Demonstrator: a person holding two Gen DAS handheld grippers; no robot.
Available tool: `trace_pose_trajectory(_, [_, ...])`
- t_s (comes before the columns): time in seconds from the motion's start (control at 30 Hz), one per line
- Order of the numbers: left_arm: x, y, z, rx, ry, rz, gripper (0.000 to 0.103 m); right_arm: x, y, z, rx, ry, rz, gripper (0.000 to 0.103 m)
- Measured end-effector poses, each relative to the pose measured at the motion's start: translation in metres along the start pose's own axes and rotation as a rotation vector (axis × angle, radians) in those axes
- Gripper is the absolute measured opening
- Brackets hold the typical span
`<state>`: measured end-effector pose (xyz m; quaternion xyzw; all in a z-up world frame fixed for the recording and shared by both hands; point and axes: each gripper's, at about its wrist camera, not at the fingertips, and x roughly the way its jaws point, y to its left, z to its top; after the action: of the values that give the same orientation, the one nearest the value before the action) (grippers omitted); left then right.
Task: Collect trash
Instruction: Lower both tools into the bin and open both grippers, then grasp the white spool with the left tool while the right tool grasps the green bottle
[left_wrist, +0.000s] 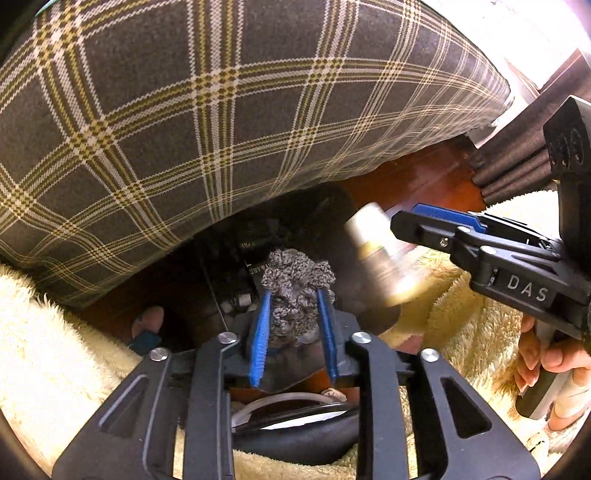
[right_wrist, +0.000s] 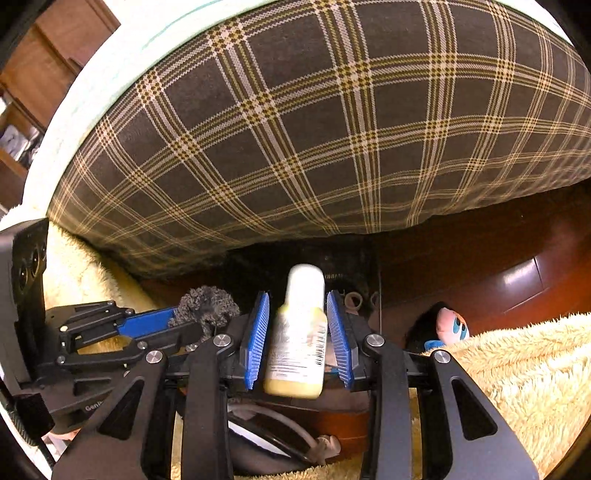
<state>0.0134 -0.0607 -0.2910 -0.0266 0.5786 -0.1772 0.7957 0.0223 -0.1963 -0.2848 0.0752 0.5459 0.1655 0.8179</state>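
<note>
Pointing down below a plaid cushion (left_wrist: 221, 110), the left gripper (left_wrist: 293, 325) stood released, a grey knit wad (left_wrist: 295, 291) loose between its pads. The right gripper (right_wrist: 297, 332) was likewise slack, a blurred bottle (right_wrist: 297, 343) between its pads, ungripped.

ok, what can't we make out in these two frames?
- Bottle label: motion-blurred, both views.
- Left gripper grip on yarn clump: left wrist view, fuzz hides pad contact.
- Plush toy: right wrist view, mostly behind fleece blanket.
- Dark object under left gripper: left wrist view, frame covers it.
</note>
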Motion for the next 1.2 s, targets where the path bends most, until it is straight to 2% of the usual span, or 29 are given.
trace_pose_trajectory(0.07, [-0.001, 0.0, 0.0, 0.002, -0.005, 0.009, 0.033, -0.005, 0.002, 0.003, 0.005, -0.01, -0.009, 0.044])
trace_pose_trajectory(0.13, [-0.004, -0.001, -0.001, 0.007, -0.013, 0.016, 0.042, -0.007, 0.001, 0.005, 0.015, -0.021, -0.02, 0.051])
trace_pose_trajectory(0.2, [-0.009, -0.002, -0.001, 0.013, -0.023, 0.03, 0.055, -0.014, -0.002, 0.008, 0.028, -0.04, -0.035, 0.059])
trace_pose_trajectory(0.23, [-0.011, -0.003, -0.002, 0.017, -0.03, 0.034, 0.057, -0.018, -0.003, 0.011, 0.032, -0.051, -0.038, 0.066])
trace_pose_trajectory(0.3, [-0.017, -0.005, -0.002, 0.024, -0.044, 0.037, 0.068, -0.028, -0.005, 0.015, 0.033, -0.079, -0.038, 0.074])
trace_pose_trajectory(0.4, [-0.029, -0.006, 0.0, 0.034, -0.072, 0.039, 0.082, -0.042, -0.007, 0.022, 0.026, -0.116, -0.036, 0.084])
trace_pose_trajectory(0.5, [-0.048, -0.005, 0.004, 0.05, -0.115, 0.057, 0.09, -0.06, -0.005, 0.032, 0.014, -0.157, -0.035, 0.089])
trace_pose_trajectory(0.63, [-0.081, 0.0, 0.013, 0.043, -0.183, 0.043, 0.095, -0.091, 0.002, 0.047, -0.013, -0.231, -0.037, 0.094])
trace_pose_trajectory(0.87, [-0.148, 0.006, 0.039, 0.061, -0.34, 0.087, 0.095, -0.143, 0.028, 0.089, -0.115, -0.368, -0.049, 0.095])
trace_pose_trajectory(1.07, [-0.175, 0.026, 0.073, 0.029, -0.415, 0.153, 0.095, -0.148, 0.04, 0.125, -0.142, -0.42, -0.076, 0.095])
trace_pose_trajectory(1.2, [-0.18, 0.041, 0.098, 0.005, -0.422, 0.168, 0.095, -0.139, 0.038, 0.156, -0.117, -0.403, -0.073, 0.095])
